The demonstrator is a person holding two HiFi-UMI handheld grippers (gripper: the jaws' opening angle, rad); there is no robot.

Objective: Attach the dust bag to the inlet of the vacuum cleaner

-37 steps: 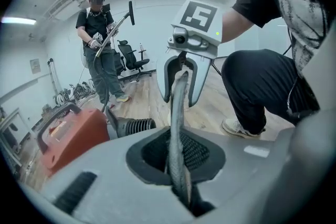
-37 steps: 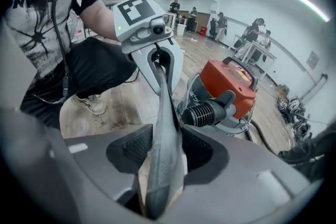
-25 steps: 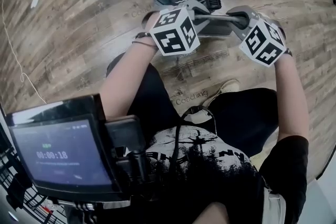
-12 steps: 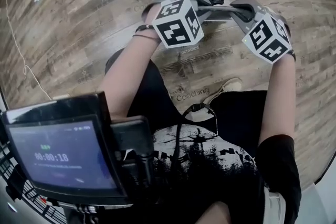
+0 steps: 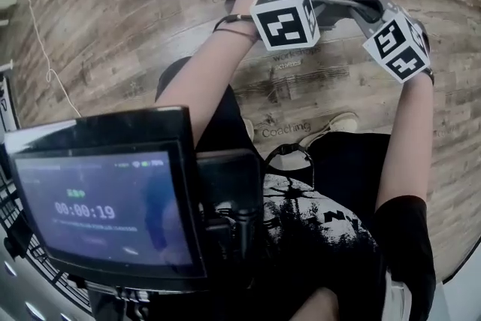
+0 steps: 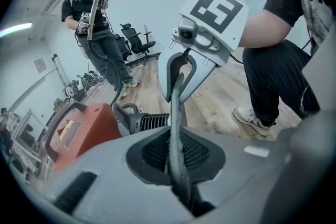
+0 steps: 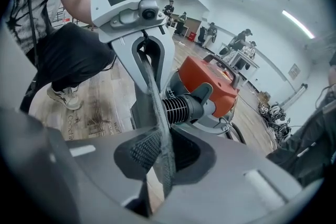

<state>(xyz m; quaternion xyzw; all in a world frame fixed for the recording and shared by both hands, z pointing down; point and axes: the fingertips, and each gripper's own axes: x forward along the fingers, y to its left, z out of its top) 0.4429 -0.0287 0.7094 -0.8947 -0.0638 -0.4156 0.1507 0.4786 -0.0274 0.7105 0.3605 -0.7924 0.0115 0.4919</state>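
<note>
Right gripper view showed the dust bag edge-on, a thin grey sheet stretched between the two grippers. The right gripper was clenched on one end of it. The left gripper was clenched on the other end, its pads pressed flat against the sheet. The bag hung low, just in front of the vacuum cleaner, an orange-topped unit standing on the floor. The inlet, a ribbed black collar on a grey stub, sat directly behind the bag. Contact between bag and inlet could not be determined. No brand name on the orange housing could be read.

Head view showed both forearms extended towards the machine over a wooden plank floor. The word "Coaching" was printed on the boards beside a pale shoe. A screen mounted near the chest read "00:00:19". Lettering on the black shirt was not legible. A bystander stood well apart, holding a vacuum wand.
</note>
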